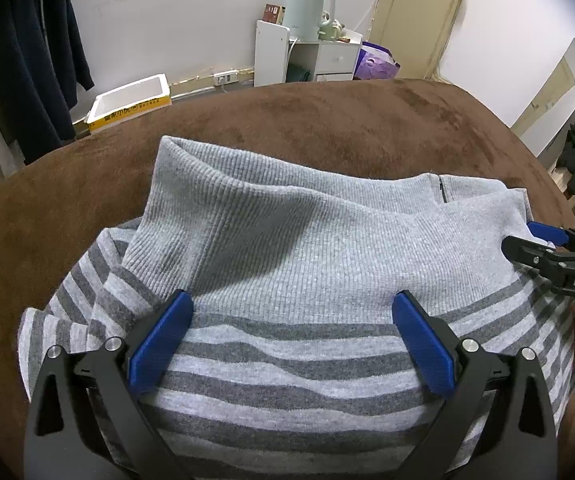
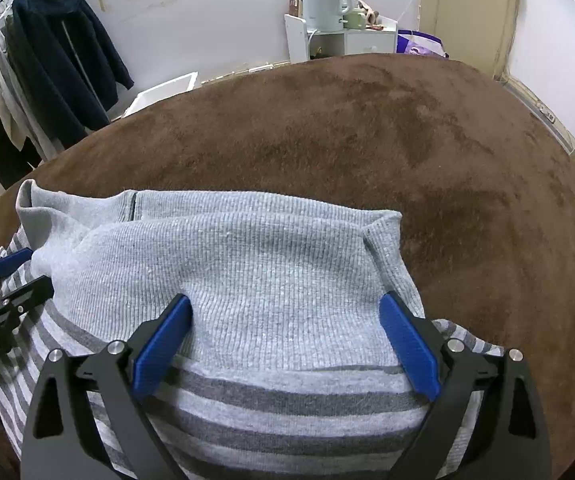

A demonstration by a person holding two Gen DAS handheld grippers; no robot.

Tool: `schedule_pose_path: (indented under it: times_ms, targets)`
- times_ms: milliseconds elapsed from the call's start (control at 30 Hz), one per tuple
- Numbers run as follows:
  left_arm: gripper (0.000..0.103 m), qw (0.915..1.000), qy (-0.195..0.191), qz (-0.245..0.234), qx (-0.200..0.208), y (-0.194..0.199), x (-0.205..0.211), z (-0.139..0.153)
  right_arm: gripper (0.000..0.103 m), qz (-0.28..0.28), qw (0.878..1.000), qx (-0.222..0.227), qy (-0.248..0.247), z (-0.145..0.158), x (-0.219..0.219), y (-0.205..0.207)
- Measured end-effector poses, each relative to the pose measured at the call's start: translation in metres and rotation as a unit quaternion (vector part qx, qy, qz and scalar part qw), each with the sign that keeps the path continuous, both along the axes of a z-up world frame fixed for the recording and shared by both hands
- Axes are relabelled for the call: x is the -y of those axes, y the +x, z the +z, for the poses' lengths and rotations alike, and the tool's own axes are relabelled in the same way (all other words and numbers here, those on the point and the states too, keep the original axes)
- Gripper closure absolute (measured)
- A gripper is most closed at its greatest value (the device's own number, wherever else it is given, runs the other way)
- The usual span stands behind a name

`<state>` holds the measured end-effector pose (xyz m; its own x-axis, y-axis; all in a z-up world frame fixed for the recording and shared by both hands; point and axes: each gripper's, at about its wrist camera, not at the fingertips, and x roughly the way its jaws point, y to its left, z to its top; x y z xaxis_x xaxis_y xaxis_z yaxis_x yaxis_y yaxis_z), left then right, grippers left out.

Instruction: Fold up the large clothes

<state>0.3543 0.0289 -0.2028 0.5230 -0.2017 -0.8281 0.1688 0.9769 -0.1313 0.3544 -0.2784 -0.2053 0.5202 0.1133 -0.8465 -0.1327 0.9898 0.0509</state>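
Note:
A grey sweater [image 1: 287, 248] with dark grey stripes on its lower part lies folded on a brown plush surface [image 1: 327, 120]; it also shows in the right wrist view [image 2: 263, 256]. My left gripper [image 1: 293, 312] is open, its blue pads [image 1: 159, 344] spread wide over the sweater's left part at the edge of the stripes. My right gripper [image 2: 285, 312] is open over the sweater's right part, its blue pads [image 2: 407, 348] apart. The right gripper also shows at the right edge of the left wrist view [image 1: 543, 240]. The left gripper shows at the left edge of the right wrist view [image 2: 15, 276].
The brown surface [image 2: 407, 140] stretches beyond and right of the sweater. A white cabinet [image 1: 271, 52] with a pale kettle [image 1: 307, 8] stands by the far wall. A white and yellow box [image 1: 127, 104] is on the floor. Dark clothes [image 2: 59, 52] hang at the left.

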Motion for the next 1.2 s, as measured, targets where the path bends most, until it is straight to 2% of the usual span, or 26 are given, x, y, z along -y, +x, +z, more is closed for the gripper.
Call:
schedule_pose_path:
  times_ms: [233, 333, 467, 667, 800, 1033, 1200]
  targets:
    - [0.006, 1.0, 0.006, -0.002, -0.006, 0.0, 0.001, 0.004, 0.011, 0.001, 1.0, -0.003, -0.01, 0.004, -0.004, 0.0]
    - [0.006, 0.9998, 0.017, -0.011, -0.008, -0.005, 0.004, 0.012, 0.011, 0.006, 1.0, -0.004, -0.014, 0.011, -0.007, -0.005]
    - [0.006, 0.9999, 0.006, -0.013, -0.001, -0.027, 0.001, 0.031, 0.011, 0.012, 1.0, 0.015, 0.004, 0.032, -0.006, -0.022]
    - [0.006, 0.9993, 0.014, -0.034, 0.004, -0.076, 0.006, 0.042, 0.011, -0.003, 0.997, 0.052, 0.061, 0.062, 0.012, -0.069]
    - [0.006, 0.9993, 0.017, -0.035, 0.0, -0.109, 0.009, 0.039, 0.011, 0.008, 0.995, 0.073, 0.063, 0.075, 0.016, -0.102]
    - [0.006, 0.9999, -0.011, 0.0, -0.001, -0.137, 0.004, 0.03, 0.011, 0.005, 0.994, 0.067, 0.09, 0.071, 0.026, -0.163]
    - [0.006, 0.9999, 0.011, -0.008, 0.0, -0.143, 0.007, 0.025, 0.011, -0.01, 0.993, 0.056, 0.106, 0.062, 0.037, -0.187]
